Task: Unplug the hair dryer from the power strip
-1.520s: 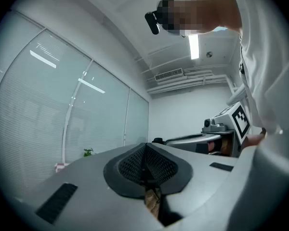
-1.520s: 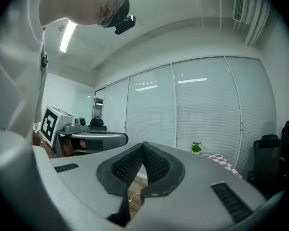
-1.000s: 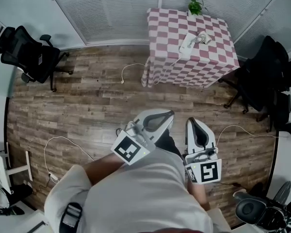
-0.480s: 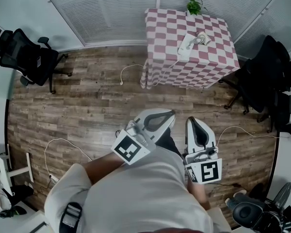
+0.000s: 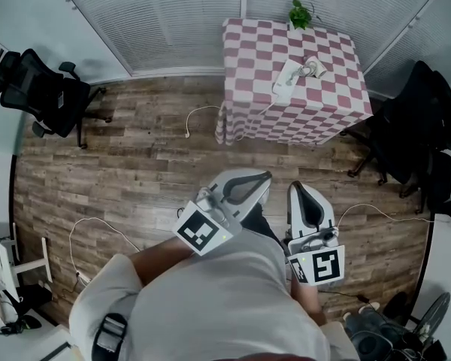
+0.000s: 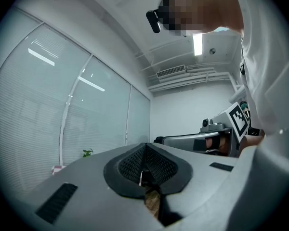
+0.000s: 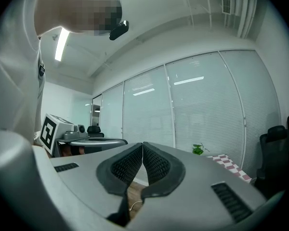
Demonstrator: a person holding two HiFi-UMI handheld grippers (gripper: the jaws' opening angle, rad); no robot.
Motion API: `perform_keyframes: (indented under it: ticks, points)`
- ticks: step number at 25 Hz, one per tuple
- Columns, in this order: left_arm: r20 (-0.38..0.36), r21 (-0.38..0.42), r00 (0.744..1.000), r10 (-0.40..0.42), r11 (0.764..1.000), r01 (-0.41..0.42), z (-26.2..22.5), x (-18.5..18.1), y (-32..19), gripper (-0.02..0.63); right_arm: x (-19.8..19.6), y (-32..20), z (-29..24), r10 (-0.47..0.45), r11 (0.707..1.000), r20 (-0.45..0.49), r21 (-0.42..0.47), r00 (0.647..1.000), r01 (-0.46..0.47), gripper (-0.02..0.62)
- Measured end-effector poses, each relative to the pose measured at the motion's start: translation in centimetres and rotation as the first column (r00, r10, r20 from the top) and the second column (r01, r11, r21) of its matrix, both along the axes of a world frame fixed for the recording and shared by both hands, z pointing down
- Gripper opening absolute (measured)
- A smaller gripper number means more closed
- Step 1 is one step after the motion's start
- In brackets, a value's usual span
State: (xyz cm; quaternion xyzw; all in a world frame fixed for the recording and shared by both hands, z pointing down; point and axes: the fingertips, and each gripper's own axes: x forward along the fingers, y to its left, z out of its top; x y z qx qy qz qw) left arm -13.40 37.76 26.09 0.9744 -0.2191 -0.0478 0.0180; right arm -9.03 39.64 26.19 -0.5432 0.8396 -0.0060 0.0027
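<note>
A table with a red-and-white checked cloth (image 5: 316, 104) stands far ahead by the blinds. On it lie a white power strip (image 5: 286, 80) and, just right of it, the hair dryer (image 5: 313, 65); its plug is too small to make out. Both grippers are held level in front of the person's body, well short of the table. The left gripper (image 5: 264, 176) (image 6: 143, 146) has its pads pressed together, nothing between them. My right gripper (image 5: 301, 187) (image 7: 142, 144) is shut and empty too. The table's corner (image 7: 227, 160) shows at the right of the right gripper view.
A small potted plant (image 5: 301, 11) sits at the table's far edge. Black office chairs stand at the left (image 5: 45, 89) and right (image 5: 417, 130). White cables lie on the wood floor (image 5: 199, 115) (image 5: 98, 228) (image 5: 376, 209). Blinds (image 5: 173, 17) close the far side.
The person has stepped towards the table with both grippers, which keep their pose and stay shut. The table sits a little nearer in the head view; the chair at the bottom right slides out.
</note>
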Motion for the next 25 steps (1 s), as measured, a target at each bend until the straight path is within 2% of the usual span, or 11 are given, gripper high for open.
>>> perform_keyframes:
  ticks: [17,25]
  points:
    - [0.036,-0.03,0.999,-0.024,0.999,0.025,0.6,7.4,-8.8,0.031,7.6,-8.8,0.9,-0.011,0.999,-0.002,-0.037,1.0,0.011,0.032]
    - [0.068,-0.011,0.998,-0.017,1.0,0.018,0.7,11.4,-12.6,0.031,11.2,-12.9,1.0,-0.021,0.999,-0.001,-0.038,1.0,0.021,0.032]
